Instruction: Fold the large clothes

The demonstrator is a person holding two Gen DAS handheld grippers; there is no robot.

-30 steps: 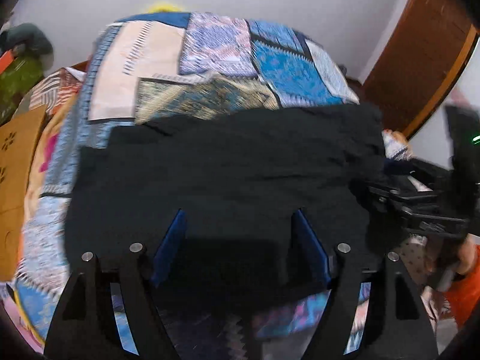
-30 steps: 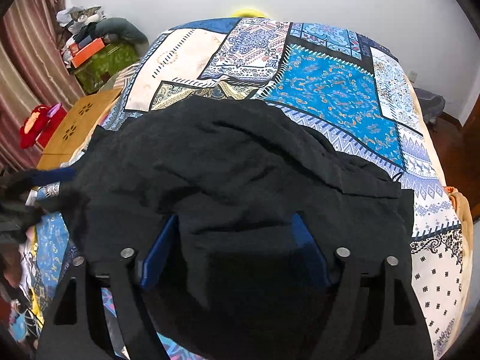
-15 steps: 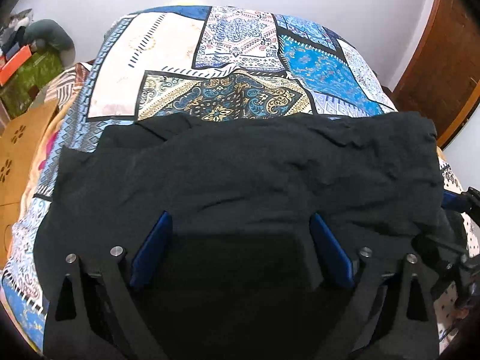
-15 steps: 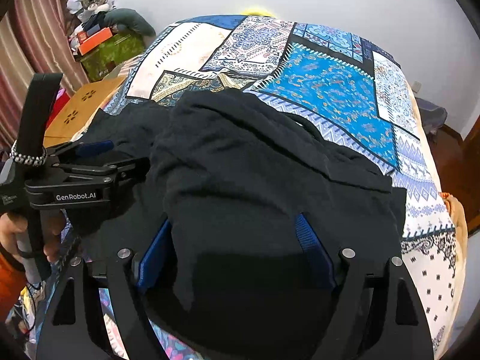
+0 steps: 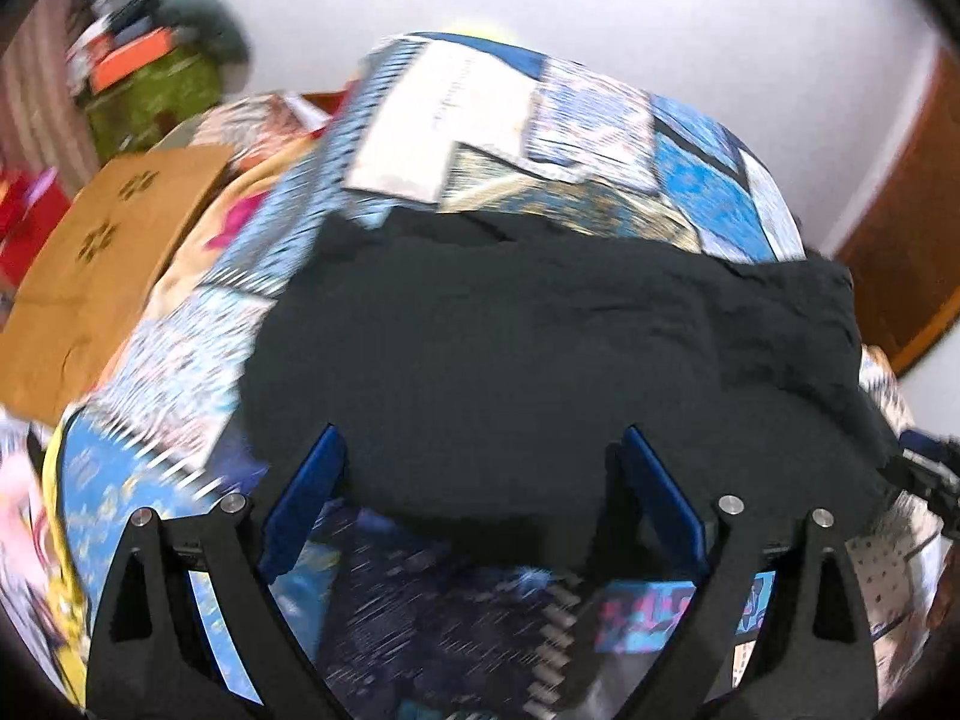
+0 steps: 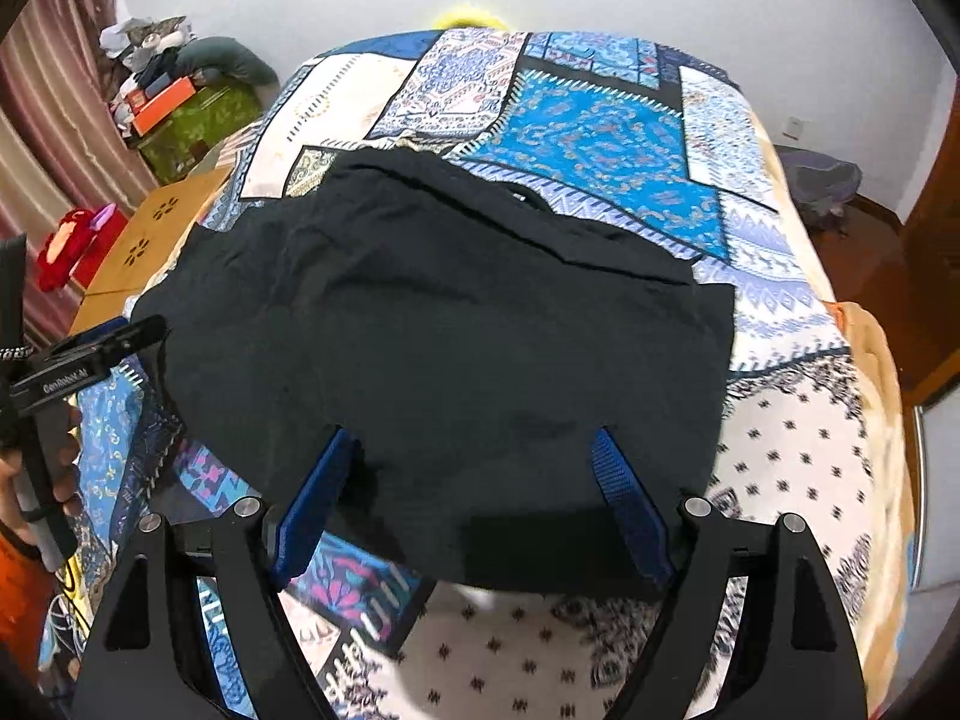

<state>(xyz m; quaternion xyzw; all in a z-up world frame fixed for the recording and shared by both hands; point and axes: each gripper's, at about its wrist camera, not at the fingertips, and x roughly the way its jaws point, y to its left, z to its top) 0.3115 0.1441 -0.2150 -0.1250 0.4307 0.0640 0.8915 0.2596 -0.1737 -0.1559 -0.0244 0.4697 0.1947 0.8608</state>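
Black garment (image 6: 444, 324) flat mid-frame on bedspread (image 6: 798, 456), near hem just past both wide-open empty grippers (image 5: 480, 480) (image 6: 474, 474), bare bedspread lower right.

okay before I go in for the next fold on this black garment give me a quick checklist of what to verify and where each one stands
1. Left claw open, nothing pinched: ok.
2. Right claw open, nothing pinched: ok.
3. Black garment fully on the patterned bedspread: ok.
4. Garment smooth: not ok, wrinkled ridge along its far edge.
5. Near hem within reach of both claws: ok.
6. Left view sharp: not ok, blurred.
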